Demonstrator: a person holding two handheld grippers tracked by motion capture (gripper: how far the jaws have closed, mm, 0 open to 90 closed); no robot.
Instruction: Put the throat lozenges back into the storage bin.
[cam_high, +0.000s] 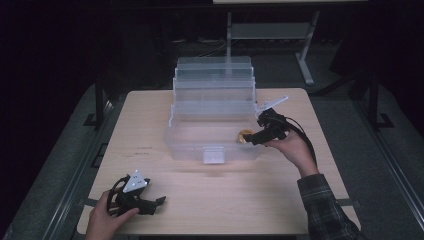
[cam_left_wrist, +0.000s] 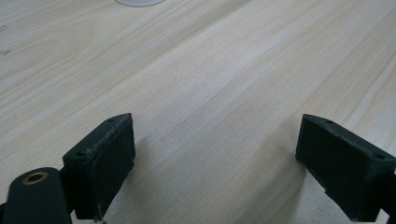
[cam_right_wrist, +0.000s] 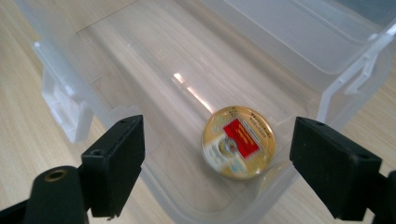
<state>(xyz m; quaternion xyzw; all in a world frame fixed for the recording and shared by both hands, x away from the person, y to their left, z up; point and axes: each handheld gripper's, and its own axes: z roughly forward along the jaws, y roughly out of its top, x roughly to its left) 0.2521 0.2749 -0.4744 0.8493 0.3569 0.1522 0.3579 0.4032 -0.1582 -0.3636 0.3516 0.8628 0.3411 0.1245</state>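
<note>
The small round gold tin with a red label (cam_right_wrist: 238, 141) lies flat on the floor of the clear plastic storage box (cam_right_wrist: 116, 56), in the lower centre of the right gripper view, close to the box's near wall and corner. In the high view it shows as a gold spot (cam_high: 243, 136) at the right end of the box's lower tub (cam_high: 200, 146), just right of centre frame.

My right gripper (cam_right_wrist: 217, 158) hangs over that corner with its two black jaws standing apart either side of the tin — nothing is pinched, the pads touch nothing, so I call it released. I read this as the placing step at its end: the tin is down inside the box and free of the claw.

The box's stepped upper trays (cam_high: 214, 82) are folded back toward the top of the high view, and its white latch (cam_high: 214, 155) faces me at the front wall.

My left gripper (cam_left_wrist: 215, 154) rests low over the pale wooden table (cam_left_wrist: 210, 60) at the lower left of the high view (cam_high: 150, 204), jaws spread wide with bare wood between them — idle.

Next, I judge, the right hand must lift clear of the tub rim without clipping the wall or the side hinge arm (cam_high: 272, 104); only then can the trays be swung forward to close the box.
</note>
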